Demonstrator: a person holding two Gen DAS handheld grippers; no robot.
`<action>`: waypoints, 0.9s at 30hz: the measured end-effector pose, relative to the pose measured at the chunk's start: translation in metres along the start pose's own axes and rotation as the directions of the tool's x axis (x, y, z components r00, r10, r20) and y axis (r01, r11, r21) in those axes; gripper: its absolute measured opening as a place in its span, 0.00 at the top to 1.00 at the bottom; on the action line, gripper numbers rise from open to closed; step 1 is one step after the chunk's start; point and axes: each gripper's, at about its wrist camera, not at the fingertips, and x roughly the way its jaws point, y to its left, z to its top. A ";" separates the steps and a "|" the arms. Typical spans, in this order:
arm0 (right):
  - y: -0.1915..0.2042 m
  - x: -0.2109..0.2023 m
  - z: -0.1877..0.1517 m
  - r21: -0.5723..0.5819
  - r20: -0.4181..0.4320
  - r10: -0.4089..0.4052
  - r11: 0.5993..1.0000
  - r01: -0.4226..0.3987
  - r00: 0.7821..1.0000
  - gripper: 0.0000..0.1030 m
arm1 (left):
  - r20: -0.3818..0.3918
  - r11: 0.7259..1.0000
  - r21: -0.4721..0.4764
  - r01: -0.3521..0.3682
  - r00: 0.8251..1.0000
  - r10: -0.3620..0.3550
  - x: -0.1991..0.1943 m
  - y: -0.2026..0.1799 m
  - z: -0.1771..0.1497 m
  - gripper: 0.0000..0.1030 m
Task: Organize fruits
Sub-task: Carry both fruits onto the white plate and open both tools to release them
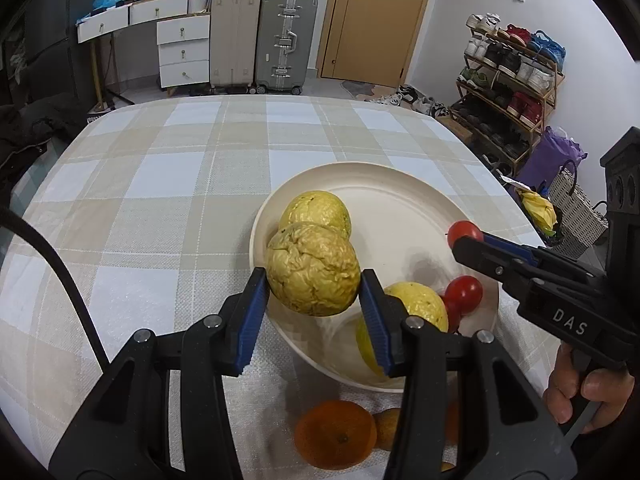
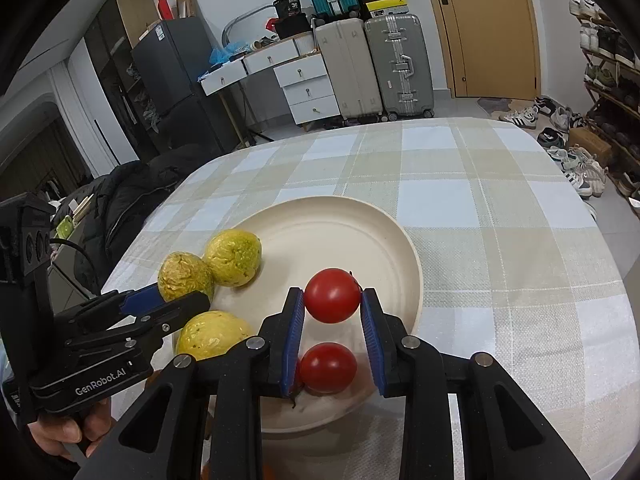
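A cream plate [image 1: 400, 200] [image 2: 340, 216] sits on the checked tablecloth. My left gripper [image 1: 314, 280] [image 2: 176, 300] is shut on a wrinkled yellow fruit [image 1: 312, 268] [image 2: 184, 276], held above the plate's left rim. My right gripper [image 2: 332, 300] [image 1: 460, 240] is shut on a small red tomato [image 2: 332, 294] [image 1: 464, 232] above the plate's near right part. On the plate lie a second yellow fruit [image 1: 316, 210] [image 2: 234, 258], a third yellow fruit [image 1: 418, 304] [image 2: 212, 334] and another tomato [image 1: 464, 290] [image 2: 328, 366].
An orange [image 1: 336, 434] and a small brownish fruit [image 1: 388, 422] lie on the cloth near the table's front edge, below my left gripper. A person's hand [image 1: 584, 388] grips the right tool's handle. Suitcases, drawers and a shoe rack stand beyond the table.
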 end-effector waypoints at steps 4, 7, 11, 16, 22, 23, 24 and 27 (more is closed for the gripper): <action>-0.001 0.002 -0.001 0.003 -0.003 -0.002 1.000 0.002 1.000 0.71 | -0.007 1.000 -0.018 0.018 1.000 -0.019 0.004 0.002 0.002 0.58; -0.002 0.003 0.000 0.004 -0.005 -0.004 1.000 0.004 1.000 0.71 | -0.011 1.000 -0.014 0.022 1.000 -0.022 0.005 0.001 0.003 0.58; -0.002 0.001 -0.002 0.008 -0.002 -0.013 1.000 0.013 1.000 0.65 | -0.019 1.000 -0.016 0.026 0.999 -0.027 0.004 0.000 0.002 0.58; -0.003 -0.012 -0.008 0.010 0.032 -0.008 1.000 0.008 0.999 0.51 | -0.008 1.000 0.017 -0.006 1.000 0.006 -0.005 -0.006 -0.002 0.52; -0.005 -0.036 -0.018 0.018 0.076 -0.035 0.999 0.034 0.996 0.06 | 0.066 0.998 0.037 -0.043 0.997 0.040 -0.034 -0.005 -0.013 0.17; -0.005 -0.041 -0.020 0.026 0.084 -0.038 0.999 0.036 0.996 0.03 | 0.078 0.998 0.040 -0.044 0.996 0.041 -0.041 -0.004 -0.015 0.16; -0.006 -0.044 -0.021 0.036 0.084 -0.034 0.999 0.031 0.996 0.02 | 0.086 0.998 0.043 -0.047 0.995 0.043 -0.046 -0.003 -0.018 0.12; -0.007 -0.052 -0.027 0.061 0.075 0.015 0.998 -0.020 0.997 0.00 | 0.127 0.997 0.045 -0.059 0.991 0.053 -0.065 0.000 -0.026 0.01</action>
